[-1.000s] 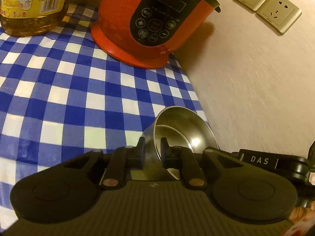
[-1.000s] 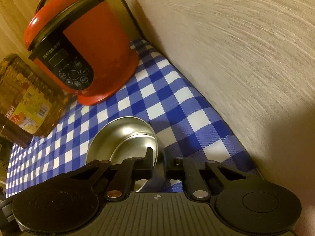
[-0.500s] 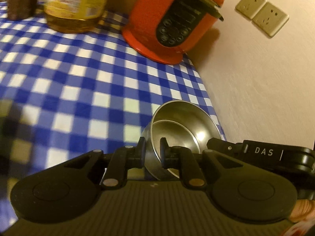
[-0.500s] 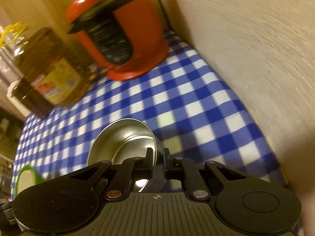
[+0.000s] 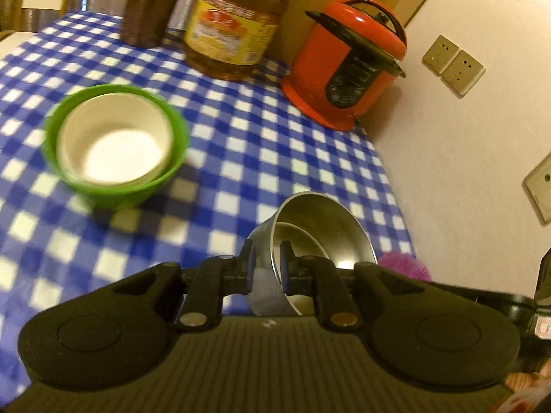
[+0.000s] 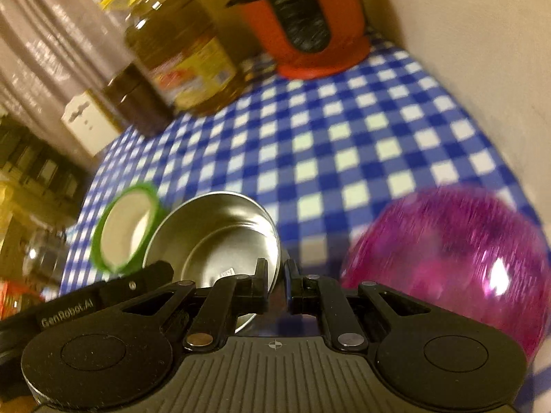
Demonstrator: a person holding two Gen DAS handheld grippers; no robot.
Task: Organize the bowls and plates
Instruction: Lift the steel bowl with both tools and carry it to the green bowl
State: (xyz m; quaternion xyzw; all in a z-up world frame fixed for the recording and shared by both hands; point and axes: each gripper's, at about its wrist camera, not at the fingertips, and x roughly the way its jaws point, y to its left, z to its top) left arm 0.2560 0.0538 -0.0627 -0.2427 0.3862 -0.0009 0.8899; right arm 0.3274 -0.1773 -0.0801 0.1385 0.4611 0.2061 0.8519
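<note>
A steel bowl (image 5: pixel 320 230) is held in the air above the checked cloth. My left gripper (image 5: pixel 265 268) is shut on its left rim. My right gripper (image 6: pixel 275 275) is shut on its right rim; the bowl also shows in the right wrist view (image 6: pixel 217 237). A green bowl (image 5: pixel 113 189) with a white bowl (image 5: pixel 117 144) nested in it stands on the cloth to the left; it also shows in the right wrist view (image 6: pixel 100 241). A shiny magenta bowl (image 6: pixel 458 258) sits low at the right, close to my right gripper.
A red rice cooker (image 5: pixel 347 65) stands at the back right by the wall. A large oil bottle (image 5: pixel 234 24) and a dark jar (image 5: pixel 148 10) stand at the back. The wall with sockets (image 5: pixel 451 65) borders the table's right edge.
Both grippers have pulled back and up with the steel bowl. The cooker and bottle look farther away; the green bowl stack and the magenta bowl have come into view.
</note>
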